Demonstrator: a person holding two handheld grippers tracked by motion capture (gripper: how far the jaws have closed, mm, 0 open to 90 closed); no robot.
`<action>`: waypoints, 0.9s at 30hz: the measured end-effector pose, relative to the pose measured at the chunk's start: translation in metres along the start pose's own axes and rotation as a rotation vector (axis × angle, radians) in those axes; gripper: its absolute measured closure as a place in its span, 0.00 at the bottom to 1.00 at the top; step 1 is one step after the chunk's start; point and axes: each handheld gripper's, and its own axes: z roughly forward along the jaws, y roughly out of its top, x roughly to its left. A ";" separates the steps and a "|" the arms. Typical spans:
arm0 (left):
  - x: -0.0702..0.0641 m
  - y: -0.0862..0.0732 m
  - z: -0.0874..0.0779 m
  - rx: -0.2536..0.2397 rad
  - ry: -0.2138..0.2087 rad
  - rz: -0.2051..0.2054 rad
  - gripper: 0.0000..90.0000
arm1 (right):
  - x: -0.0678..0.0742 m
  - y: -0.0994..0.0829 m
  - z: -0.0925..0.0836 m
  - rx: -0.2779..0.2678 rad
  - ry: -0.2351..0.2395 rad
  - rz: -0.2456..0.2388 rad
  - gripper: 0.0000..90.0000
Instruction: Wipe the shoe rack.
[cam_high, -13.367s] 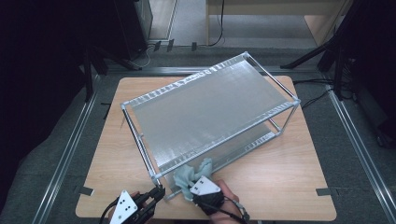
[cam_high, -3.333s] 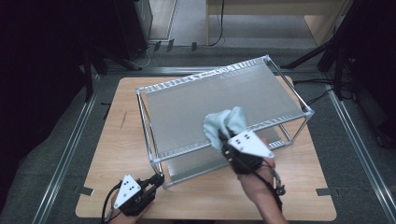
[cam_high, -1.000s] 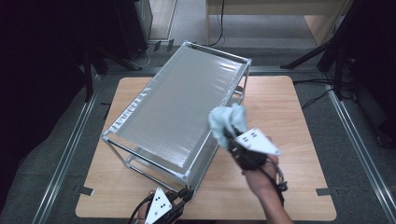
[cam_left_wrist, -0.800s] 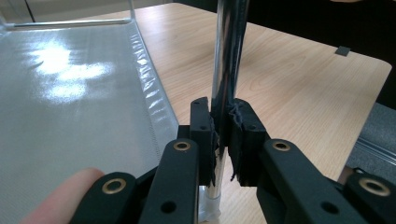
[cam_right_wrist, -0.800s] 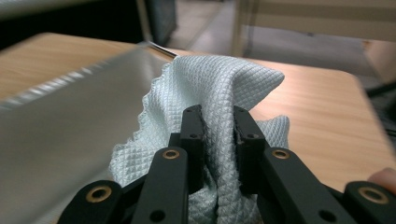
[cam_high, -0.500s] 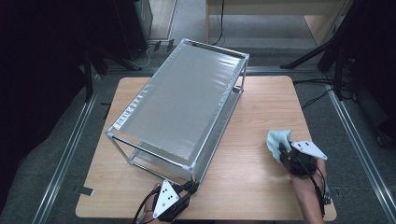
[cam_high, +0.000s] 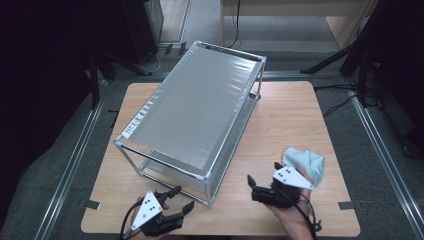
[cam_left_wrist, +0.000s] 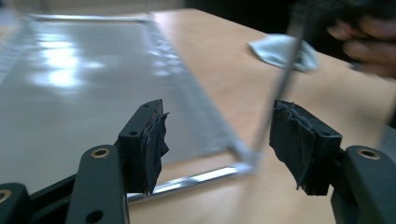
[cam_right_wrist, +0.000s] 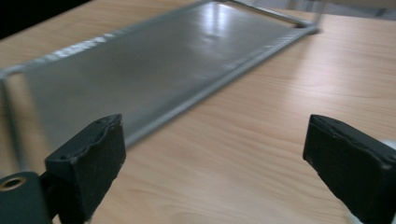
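Note:
A two-shelf metal rack (cam_high: 195, 110) with silver shelves stands slantwise on the wooden table (cam_high: 285, 120). My left gripper (cam_high: 180, 198) sits open just left of the rack's near corner leg (cam_high: 208, 189), apart from it. In the left gripper view its jaws (cam_left_wrist: 219, 149) have just been opening and hold nothing; the leg (cam_left_wrist: 280, 93) stands beyond them. A pale blue cloth (cam_high: 306, 162) lies crumpled on the table at the right. My right gripper (cam_high: 254, 188) is open beside it, pointing left toward the rack. Its jaws (cam_right_wrist: 215, 154) have also just been opening, with bare wood between them.
The table's near edge (cam_high: 225, 234) runs right under both hands. Metal rails (cam_high: 75, 160) flank the table on the floor. Dark stands and cables sit behind the far edge.
The right gripper has let go of the cloth, which now lies on the table, and has drawn left of it. The left gripper has opened and slid left off the rack's corner.

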 end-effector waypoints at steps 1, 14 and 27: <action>0.010 0.002 -0.006 -0.019 0.029 -0.015 0.40 | 0.010 0.000 0.001 0.001 0.027 0.000 0.05; 0.076 0.000 -0.042 -0.010 0.370 -0.072 0.42 | 0.094 -0.005 0.008 -0.066 0.226 -0.083 0.13; 0.096 -0.003 -0.042 0.027 0.536 -0.151 0.46 | 0.104 -0.021 0.018 -0.051 0.335 -0.135 0.85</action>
